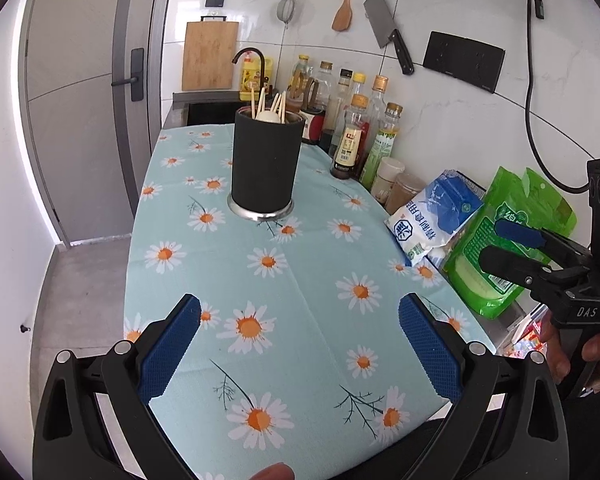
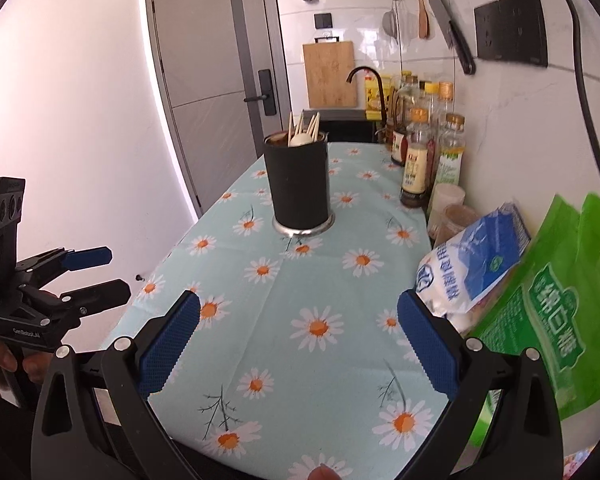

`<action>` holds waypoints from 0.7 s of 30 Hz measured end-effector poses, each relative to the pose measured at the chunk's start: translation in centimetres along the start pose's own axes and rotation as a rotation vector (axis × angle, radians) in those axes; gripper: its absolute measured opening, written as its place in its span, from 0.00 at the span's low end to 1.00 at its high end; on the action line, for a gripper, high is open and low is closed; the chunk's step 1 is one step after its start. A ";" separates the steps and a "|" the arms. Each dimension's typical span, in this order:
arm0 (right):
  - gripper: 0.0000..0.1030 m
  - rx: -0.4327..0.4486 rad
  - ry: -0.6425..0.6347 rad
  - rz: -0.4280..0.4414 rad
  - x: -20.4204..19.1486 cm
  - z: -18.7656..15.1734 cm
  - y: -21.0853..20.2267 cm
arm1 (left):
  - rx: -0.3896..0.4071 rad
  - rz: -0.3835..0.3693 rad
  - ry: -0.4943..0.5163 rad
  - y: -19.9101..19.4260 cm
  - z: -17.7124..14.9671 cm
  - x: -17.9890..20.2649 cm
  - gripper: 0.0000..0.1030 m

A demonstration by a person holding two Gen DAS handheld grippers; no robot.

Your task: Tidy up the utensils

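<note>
A daisy-print tablecloth (image 1: 300,300) covers the counter, pale blue, stretching away from both grippers. Well ahead of them, upright near the far end of the cloth, stands the black utensil holder (image 1: 266,168) on its shiny metal base, with wooden chopsticks (image 1: 278,105) and a white spoon (image 1: 268,116) poking out of its top. Along the wall on the right side runs a row of sauce bottles (image 1: 356,136), then a blue-and-white bag (image 1: 432,216) and a green bag (image 1: 500,248) closer in. The left gripper (image 1: 300,340) hovers over the near part of the cloth, blue pads spread wide apart, nothing between them; the holder sits far beyond its fingertips, roughly centred. The right gripper (image 2: 300,340) hangs beside it, jaws equally wide and empty, the holder well ahead and slightly left of centre.
</note>
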State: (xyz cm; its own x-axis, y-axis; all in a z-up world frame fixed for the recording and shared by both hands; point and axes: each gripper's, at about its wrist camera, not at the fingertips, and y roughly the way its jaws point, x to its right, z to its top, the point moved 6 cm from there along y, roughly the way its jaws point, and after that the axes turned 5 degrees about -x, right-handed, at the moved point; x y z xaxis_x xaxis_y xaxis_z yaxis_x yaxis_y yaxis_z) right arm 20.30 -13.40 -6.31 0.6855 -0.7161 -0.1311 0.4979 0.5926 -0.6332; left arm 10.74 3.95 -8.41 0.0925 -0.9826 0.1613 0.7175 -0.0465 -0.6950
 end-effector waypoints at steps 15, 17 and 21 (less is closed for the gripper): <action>0.95 -0.016 0.050 0.012 0.9 -0.6 0.8 | -0.035 0.004 -0.048 1.3 -1.5 0.8 0.94; 0.95 -0.018 0.047 0.012 0.9 -0.6 0.9 | -0.032 0.009 -0.053 1.2 -1.5 0.7 0.94; 0.95 -0.019 0.043 0.017 0.9 -0.5 0.9 | -0.035 0.005 -0.064 1.3 -1.5 0.6 0.94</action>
State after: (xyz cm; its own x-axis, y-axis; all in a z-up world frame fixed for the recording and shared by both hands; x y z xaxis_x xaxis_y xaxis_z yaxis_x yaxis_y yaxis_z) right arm 21.09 -13.68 -7.43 0.6701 -0.7214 -0.1746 0.4757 0.5980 -0.6451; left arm 10.70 3.05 -10.27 0.1404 -0.9693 0.2017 0.6926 -0.0495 -0.7196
